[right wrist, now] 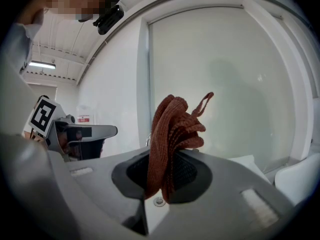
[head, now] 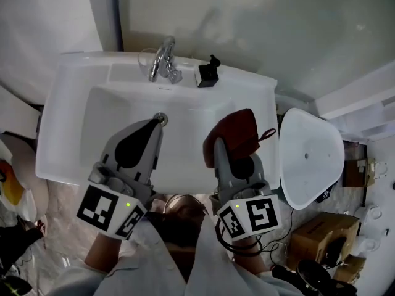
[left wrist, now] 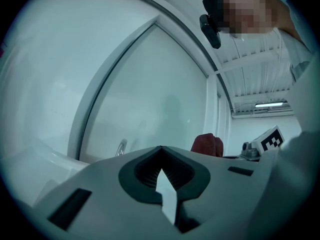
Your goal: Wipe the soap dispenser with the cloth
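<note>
The black soap dispenser (head: 208, 73) stands on the sink's back ledge, just right of the faucet (head: 163, 60). My right gripper (head: 217, 143) hovers over the right side of the basin, shut on a dark red cloth (head: 241, 128) that bunches up past its tips. In the right gripper view the cloth (right wrist: 170, 134) rises folded from between the jaws, a loop hanging off its top. My left gripper (head: 155, 124) is over the basin's middle, near the drain (head: 160, 118), shut and empty (left wrist: 161, 150). Both grippers are well short of the dispenser.
The white sink (head: 68, 103) fills the middle of the head view. A white rounded lid (head: 308, 156) stands at its right. A cardboard box (head: 324, 230) and cables lie on the floor at lower right. Bags sit at lower left.
</note>
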`<state>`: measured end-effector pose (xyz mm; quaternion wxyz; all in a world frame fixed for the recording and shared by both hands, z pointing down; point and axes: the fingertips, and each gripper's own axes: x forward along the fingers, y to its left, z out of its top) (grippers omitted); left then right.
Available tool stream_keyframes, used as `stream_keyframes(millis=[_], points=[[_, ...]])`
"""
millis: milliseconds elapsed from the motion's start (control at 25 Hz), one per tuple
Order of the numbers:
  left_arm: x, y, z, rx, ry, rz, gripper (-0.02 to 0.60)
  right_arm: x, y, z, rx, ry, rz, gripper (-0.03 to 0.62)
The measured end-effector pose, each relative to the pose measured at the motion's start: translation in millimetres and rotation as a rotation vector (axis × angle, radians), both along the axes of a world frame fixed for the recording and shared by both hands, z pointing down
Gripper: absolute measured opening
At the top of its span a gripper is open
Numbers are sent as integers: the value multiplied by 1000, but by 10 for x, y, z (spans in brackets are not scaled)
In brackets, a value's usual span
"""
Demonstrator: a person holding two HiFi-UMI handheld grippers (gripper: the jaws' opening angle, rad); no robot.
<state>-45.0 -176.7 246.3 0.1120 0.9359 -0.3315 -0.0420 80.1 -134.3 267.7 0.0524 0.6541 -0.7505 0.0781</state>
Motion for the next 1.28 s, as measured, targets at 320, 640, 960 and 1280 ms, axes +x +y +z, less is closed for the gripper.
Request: stream_keyframes(millis=[320, 640, 960, 1280], points=[[90, -75, 77, -25, 0, 8, -3, 156, -102, 75, -38, 32, 20, 55], [147, -165, 93, -32, -3, -19, -3, 329, -383, 91, -37, 73, -15, 55], [169, -252, 146, -67, -1, -97, -3, 491, -842, 235, -71, 14, -84, 55], [215, -321, 157, -83, -27, -171, -3, 584, -1312, 387, -101, -61, -138, 55]])
